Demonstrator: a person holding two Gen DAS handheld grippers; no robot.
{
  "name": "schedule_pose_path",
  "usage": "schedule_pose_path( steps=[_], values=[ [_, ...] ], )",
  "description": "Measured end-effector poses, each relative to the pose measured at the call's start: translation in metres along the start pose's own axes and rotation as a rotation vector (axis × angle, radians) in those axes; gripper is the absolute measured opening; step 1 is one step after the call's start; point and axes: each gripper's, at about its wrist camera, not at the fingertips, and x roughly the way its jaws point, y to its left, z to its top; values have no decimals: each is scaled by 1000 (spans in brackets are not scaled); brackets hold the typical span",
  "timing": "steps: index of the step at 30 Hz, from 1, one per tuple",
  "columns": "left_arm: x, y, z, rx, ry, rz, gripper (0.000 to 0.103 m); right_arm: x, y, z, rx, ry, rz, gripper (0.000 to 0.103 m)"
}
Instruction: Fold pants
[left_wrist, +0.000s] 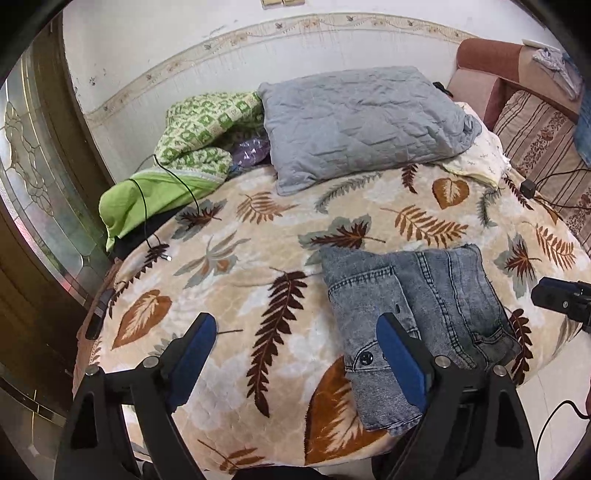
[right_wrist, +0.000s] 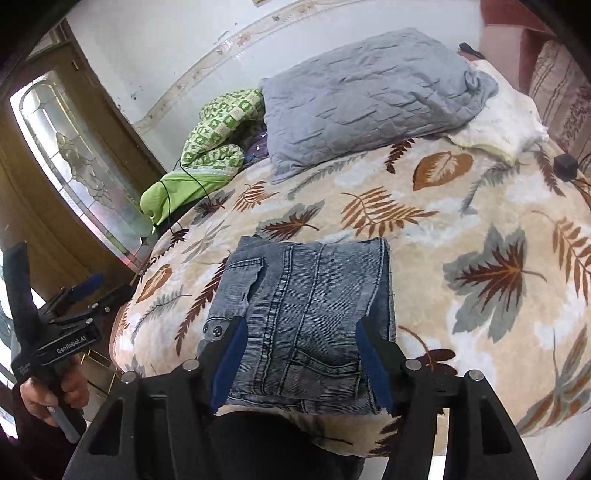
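The faded grey-blue denim pants, folded into a compact rectangular bundle, are lying flat on the beige leaf-patterned bed blanket near its front edge. The right gripper is hovering released just above the bundle's near end, its blue-padded fingers spread wide at either side of the denim, gripping nothing. The left gripper is hanging released too, over bare blanket, with the bundle sitting at its two o'clock. A crumpled grey pillow is resting at twelve o'clock.
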Motion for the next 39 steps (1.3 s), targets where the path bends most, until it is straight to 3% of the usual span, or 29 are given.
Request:
schedule_pose_path(
  steps=[10,17,21,31,39],
  values=[
    [21,2,-5,-3,53,-12,89,8,-6,-1,16,13,-9,65],
    [56,2,-21,-27,180,-60,89,19,-13,-1,56,28,-4,65],
    [70,1,-22,-32,207,-61,89,28,-14,6,92,23,34,65],
    [114,-13,11,-20,233,-64,89,92,2,44,59,56,14,65],
    [161,-28,40,-22,247,-57,89,135,-19,52,122,103,-35,65]
  ],
)
